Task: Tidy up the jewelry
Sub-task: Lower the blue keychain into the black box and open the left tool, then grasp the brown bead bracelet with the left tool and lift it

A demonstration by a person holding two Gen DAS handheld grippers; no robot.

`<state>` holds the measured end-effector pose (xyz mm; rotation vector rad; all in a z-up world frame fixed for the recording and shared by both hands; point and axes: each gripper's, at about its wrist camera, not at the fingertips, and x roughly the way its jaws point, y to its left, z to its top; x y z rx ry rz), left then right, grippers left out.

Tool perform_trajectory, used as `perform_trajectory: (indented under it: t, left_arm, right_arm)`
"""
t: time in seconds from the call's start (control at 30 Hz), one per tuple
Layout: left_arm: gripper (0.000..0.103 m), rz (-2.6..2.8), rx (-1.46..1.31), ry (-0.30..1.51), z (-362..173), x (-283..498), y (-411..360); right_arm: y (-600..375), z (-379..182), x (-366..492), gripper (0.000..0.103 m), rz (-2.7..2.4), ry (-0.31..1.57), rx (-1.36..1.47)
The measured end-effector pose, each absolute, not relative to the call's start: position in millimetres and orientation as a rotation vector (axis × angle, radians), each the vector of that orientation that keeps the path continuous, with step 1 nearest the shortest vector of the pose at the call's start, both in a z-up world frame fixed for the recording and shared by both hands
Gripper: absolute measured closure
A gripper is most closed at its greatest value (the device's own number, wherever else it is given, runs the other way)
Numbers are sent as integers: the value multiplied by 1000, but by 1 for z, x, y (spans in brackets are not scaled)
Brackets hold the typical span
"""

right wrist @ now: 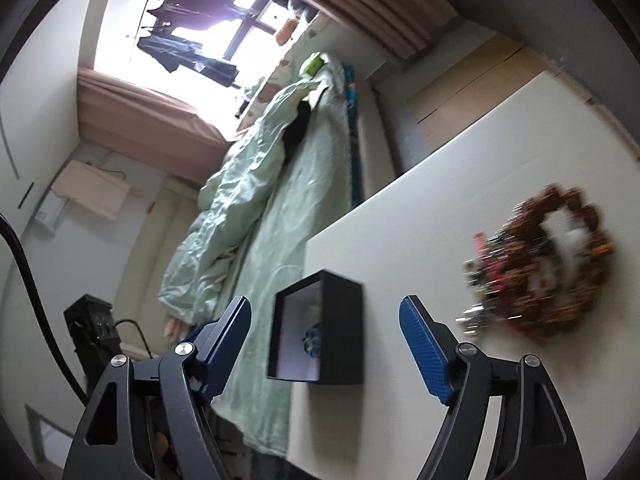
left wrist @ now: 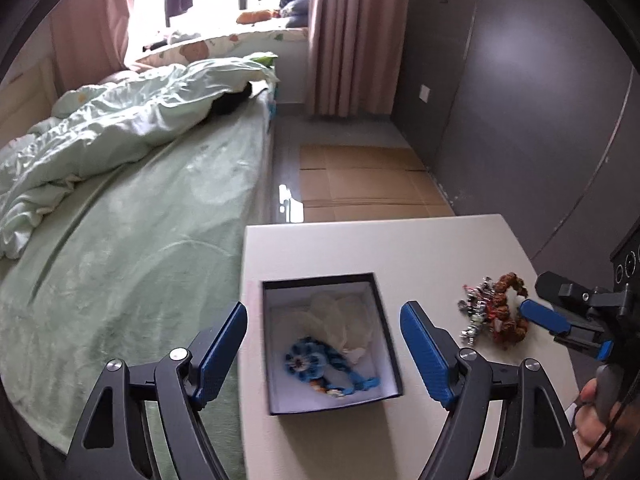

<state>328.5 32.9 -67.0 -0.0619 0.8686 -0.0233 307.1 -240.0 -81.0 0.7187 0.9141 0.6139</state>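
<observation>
While we look along both tools, these lines run from the biggest thing down.

Room: we see one bed (left wrist: 132, 208) under a pale green quilt, pink curtains (left wrist: 340, 36) at a bright window, a grey wardrobe wall (left wrist: 520, 120) and flattened cardboard (left wrist: 360, 176) on the floor.

Surface: one white table (left wrist: 440, 248) stands right beside the bed.

Left gripper (left wrist: 324, 344): we hold it tilted steeply down over the box, its blue pads spread wide with nothing between them; the pads straddle the box without touching it.

Right gripper (right wrist: 326, 350): rolled sideways and pointing low across the table, it stands wide apart and empty; in the left view its tips (left wrist: 544, 320) lie just beside the bracelets.

Box (left wrist: 390, 328): one, black, open-topped, white inside.

Jewelry in the box: one blue beaded piece (left wrist: 312, 364) beside white tissue (left wrist: 344, 320).

Jewelry on the table: we count two, a brown beaded bracelet (left wrist: 510, 308) and a silver charm bracelet (left wrist: 476, 312), touching.
</observation>
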Motion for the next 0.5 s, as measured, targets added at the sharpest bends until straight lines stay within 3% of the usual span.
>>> perform_trajectory:
  t: [0.5]
  left_arm:
    - [23,-206,-12,877,-73,341,-47]
  right_arm:
    - [-325,-93,302,26,400,946,710]
